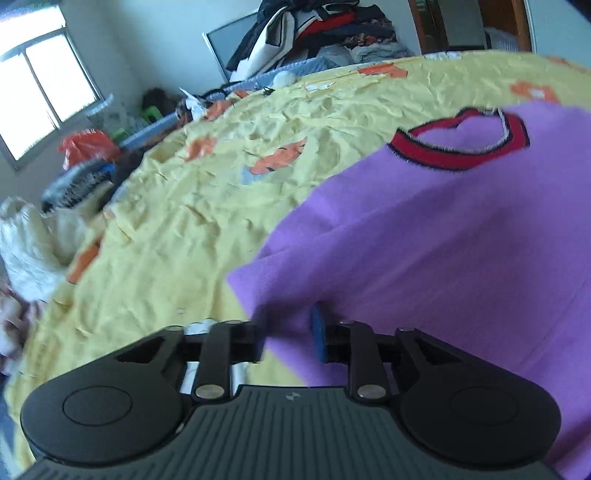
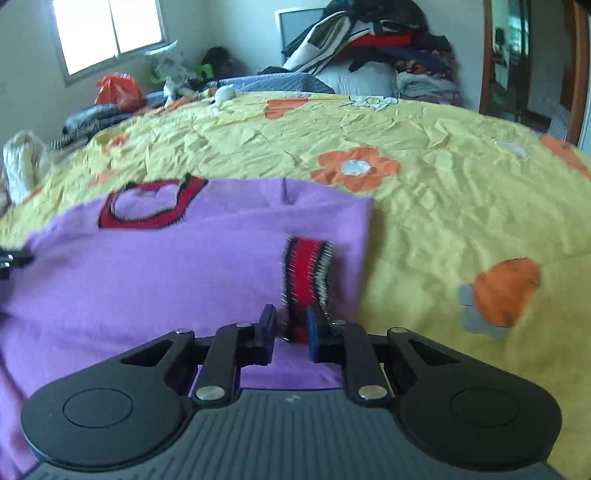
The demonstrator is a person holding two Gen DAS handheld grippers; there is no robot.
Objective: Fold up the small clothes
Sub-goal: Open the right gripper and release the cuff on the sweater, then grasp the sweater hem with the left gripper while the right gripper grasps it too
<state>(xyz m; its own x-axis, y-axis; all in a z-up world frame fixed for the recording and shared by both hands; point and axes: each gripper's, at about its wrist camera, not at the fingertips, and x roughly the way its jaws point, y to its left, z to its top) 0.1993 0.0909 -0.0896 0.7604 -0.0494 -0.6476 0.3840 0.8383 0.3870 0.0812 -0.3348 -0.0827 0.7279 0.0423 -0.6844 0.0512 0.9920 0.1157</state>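
Here, in the left wrist view, the left gripper (image 1: pixel 288 338) stands part open around a soft fold of the fuzzy purple sweater (image 1: pixel 443 240) spread on the crinkled yellow bedcover (image 1: pixel 221 206); the loose knit could slide free. In the right wrist view, the right gripper (image 2: pixel 291 325) stands narrow astride the ribbed red cuff (image 2: pixel 304 280); whether it pinches I cannot tell, and a shallow bite could drop the sleeve.

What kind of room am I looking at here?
Most likely a bedroom: a bed with a yellow flowered bedspread, a heap of clothes at its far end, and a window.
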